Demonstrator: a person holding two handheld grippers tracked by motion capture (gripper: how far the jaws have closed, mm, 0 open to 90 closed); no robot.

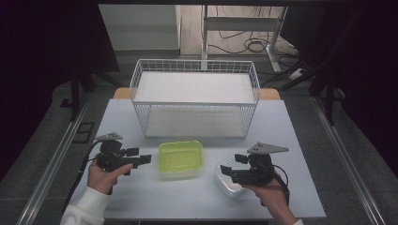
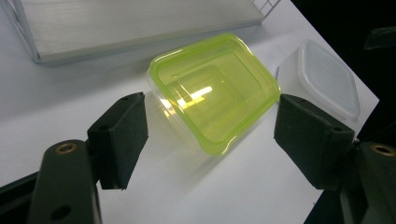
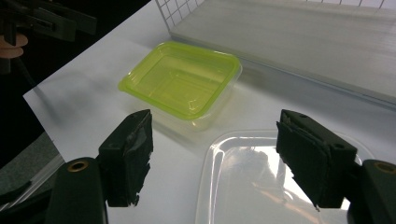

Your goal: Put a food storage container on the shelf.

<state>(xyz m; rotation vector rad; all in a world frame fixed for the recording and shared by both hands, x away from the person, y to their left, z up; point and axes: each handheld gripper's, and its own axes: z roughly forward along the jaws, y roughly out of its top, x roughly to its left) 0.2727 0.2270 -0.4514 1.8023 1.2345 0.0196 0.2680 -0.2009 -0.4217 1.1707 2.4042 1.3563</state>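
One green-tinted plastic container (image 1: 180,158) sits open near the middle of the table (image 1: 141,197), in front of the wire basket (image 1: 195,96); nothing lies inside it — light glints off its bare bottom in the left gripper view (image 2: 212,91). One clear lid (image 1: 226,180) lies flat on the table to the right of the container, just beside it but apart; in the right gripper view it is the pale, glossy sheet (image 3: 247,182) under and between the jaws, with the container (image 3: 182,79) beyond. The white wire basket is a single one, with a pale board on its top shelf and another on its bottom; nothing else is stored in it.

There are two grippers, one in each hand. The left gripper (image 1: 141,157) hovers left of the container, its jaws spread wide with the container lying beyond the gap, untouched. The right gripper (image 1: 230,169) hangs over the lid, its jaws also wide apart and pressing on nothing.

The table is plain white, set on a grey floor with metal rails along both sides. Behind it are dark curtains, a pale metal frame and loose cables on the floor.
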